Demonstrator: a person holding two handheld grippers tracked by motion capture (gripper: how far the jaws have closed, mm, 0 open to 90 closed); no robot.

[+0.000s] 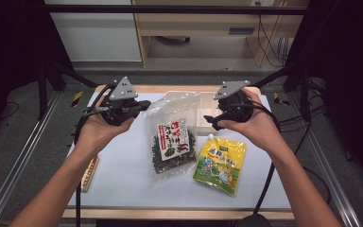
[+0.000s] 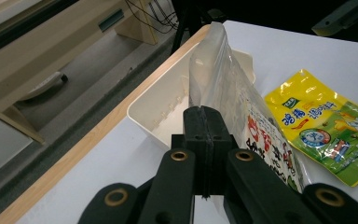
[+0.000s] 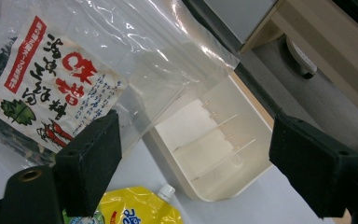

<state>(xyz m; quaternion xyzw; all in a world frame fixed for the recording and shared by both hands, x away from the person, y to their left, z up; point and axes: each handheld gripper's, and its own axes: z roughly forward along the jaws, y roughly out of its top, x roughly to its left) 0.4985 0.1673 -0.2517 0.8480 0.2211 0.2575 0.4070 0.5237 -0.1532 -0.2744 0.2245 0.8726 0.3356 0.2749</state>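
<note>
Left gripper view: seaweed bag (image 2: 242, 100) beside closed left tongs (image 2: 205, 126)

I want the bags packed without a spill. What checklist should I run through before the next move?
1. Left gripper jaws shut, nothing between them: ok.
2. Right gripper jaws open, nothing between them: ok.
3. Clear plastic bag of dark dried greens with a red-and-white label leans on the tray, top over its opening: not ok.
4. Cream plastic divided tray compartments bare: ok.
5. Yellow spouted pouch flat on the white table, apart from the tray: ok.
</note>
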